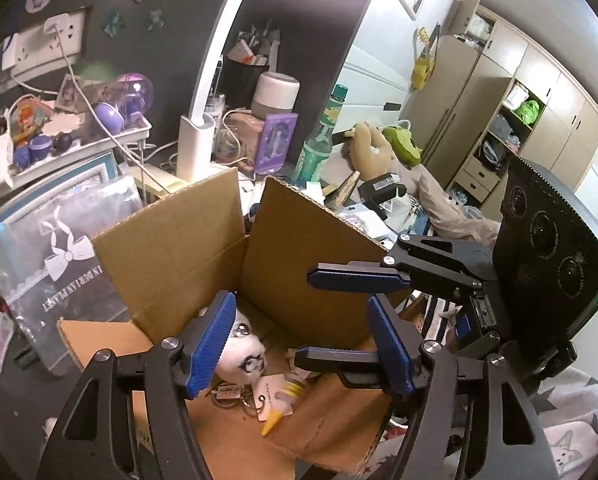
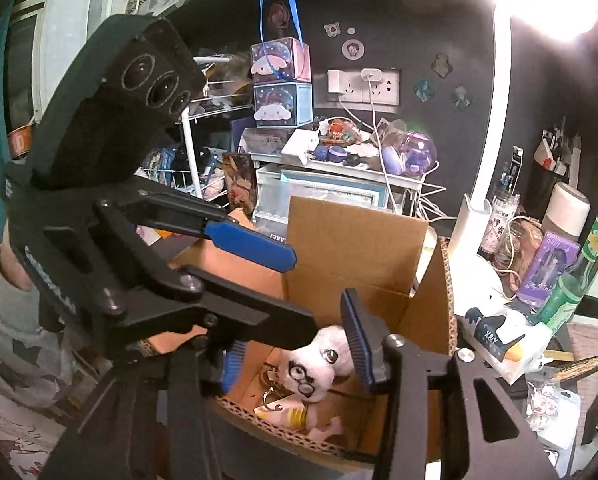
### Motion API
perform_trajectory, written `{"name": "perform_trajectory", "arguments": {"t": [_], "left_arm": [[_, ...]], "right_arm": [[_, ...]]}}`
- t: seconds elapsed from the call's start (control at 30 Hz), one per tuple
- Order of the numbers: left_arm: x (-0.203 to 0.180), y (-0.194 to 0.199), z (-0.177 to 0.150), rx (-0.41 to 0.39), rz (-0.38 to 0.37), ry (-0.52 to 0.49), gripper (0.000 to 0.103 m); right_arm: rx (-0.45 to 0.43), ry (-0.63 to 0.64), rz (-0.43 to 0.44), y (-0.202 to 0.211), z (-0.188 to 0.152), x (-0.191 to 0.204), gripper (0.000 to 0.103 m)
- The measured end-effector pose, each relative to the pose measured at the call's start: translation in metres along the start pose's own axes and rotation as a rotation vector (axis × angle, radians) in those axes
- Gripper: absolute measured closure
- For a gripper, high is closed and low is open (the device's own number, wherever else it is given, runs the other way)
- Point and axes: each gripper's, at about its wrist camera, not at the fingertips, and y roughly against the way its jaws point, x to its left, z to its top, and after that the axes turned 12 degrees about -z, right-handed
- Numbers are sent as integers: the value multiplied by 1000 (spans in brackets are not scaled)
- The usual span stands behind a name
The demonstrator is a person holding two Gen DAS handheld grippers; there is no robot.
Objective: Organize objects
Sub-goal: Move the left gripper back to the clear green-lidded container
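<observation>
Both tongs, left (image 1: 301, 344) and right (image 2: 295, 356), hang released above the cardboard box (image 1: 171, 256) holding a white plush (image 1: 241, 360). Clutter crowds the tabletop (image 2: 587, 332); wardrobes (image 1: 499, 92) line the room.

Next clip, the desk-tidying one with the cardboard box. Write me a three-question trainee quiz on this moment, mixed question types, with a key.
1. True or false: the white plush toy lies inside the cardboard box.
2. Is the left gripper holding anything? A) the plush toy B) nothing, its jaws stand apart C) a keyring
3. Fill in: the green bottle stands ______ the box.

Key: 1 true. 2 B; the right gripper is likewise empty over the box. 3 outside, on the cluttered desk behind it.
</observation>
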Motion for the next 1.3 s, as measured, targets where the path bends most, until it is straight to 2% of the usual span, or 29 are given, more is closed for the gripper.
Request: {"name": "perform_trajectory", "arguments": {"t": [0.17,0.33,0.57,0.73,0.9,1.07,1.3], "left_arm": [[-4,15,-4,-29,19,-13,34],[-7,47,-12,-90,42,-25,31],[0,105,-41,-198,91,-15,24],[14,146,-75,-270,185,1,16],[42,180,-120,-326,247,76,14],[77,191,-164,-316,295,155,14],[126,195,-207,-312,313,290,14]], "right_arm": [[-3,-1,10,2,0,3,62],[-39,16,35,14,4,16,62],[-90,85,114,29,17,64,62],[-94,147,188,26,23,112,61],[-48,195,265,4,21,163,57],[50,213,308,-39,10,203,57],[186,200,297,-102,-6,232,57]]}}
